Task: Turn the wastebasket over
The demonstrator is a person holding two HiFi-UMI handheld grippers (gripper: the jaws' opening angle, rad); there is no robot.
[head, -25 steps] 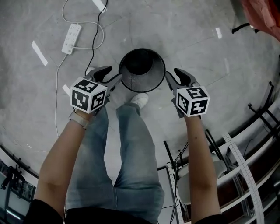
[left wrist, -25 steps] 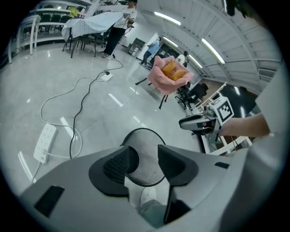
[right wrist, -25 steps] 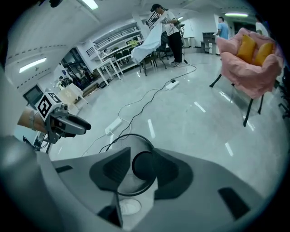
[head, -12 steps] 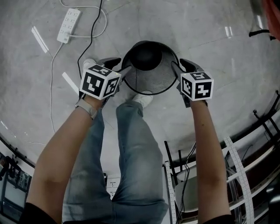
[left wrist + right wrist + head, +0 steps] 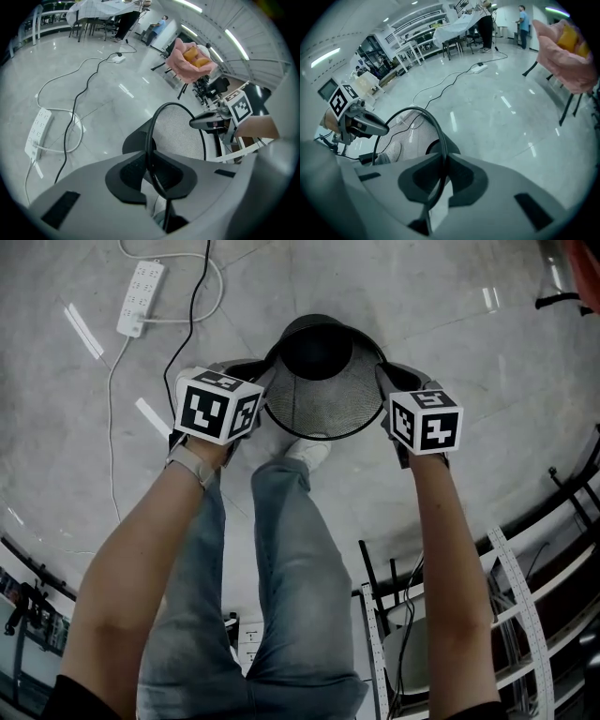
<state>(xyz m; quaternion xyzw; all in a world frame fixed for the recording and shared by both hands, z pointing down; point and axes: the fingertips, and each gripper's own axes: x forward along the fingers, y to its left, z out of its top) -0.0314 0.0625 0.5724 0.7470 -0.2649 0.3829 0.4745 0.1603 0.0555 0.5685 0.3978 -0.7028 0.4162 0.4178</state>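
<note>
**Wastebasket gripped at the rim on both sides**

The wastebasket (image 5: 323, 409) stands on the grey floor (image 5: 450, 352), just ahead of my shoe (image 5: 309, 452), with its mouth open toward the head camera. It is black throughout. It has a thin round wire rim and a fine see-through mesh wall that tapers to a smaller solid base (image 5: 316, 348).

My left gripper (image 5: 261, 388) is on the left side of the rim and my right gripper (image 5: 382, 382) is on the opposite side. Both pairs of jaws are closing, with the rim wire running between the dark pads. In each gripper view the pads meet the wire.

Only the head view shows the full circle of the rim. It also shows a white power strip (image 5: 141, 298) with its cable, well apart on the floor.

Only the gripper views show the rim edge-on and the floor's glossy, reflective finish. They also show a pink cloth (image 5: 191, 58) draped over a stand farther off. Each gripper view shows the other gripper across the mesh.
</note>
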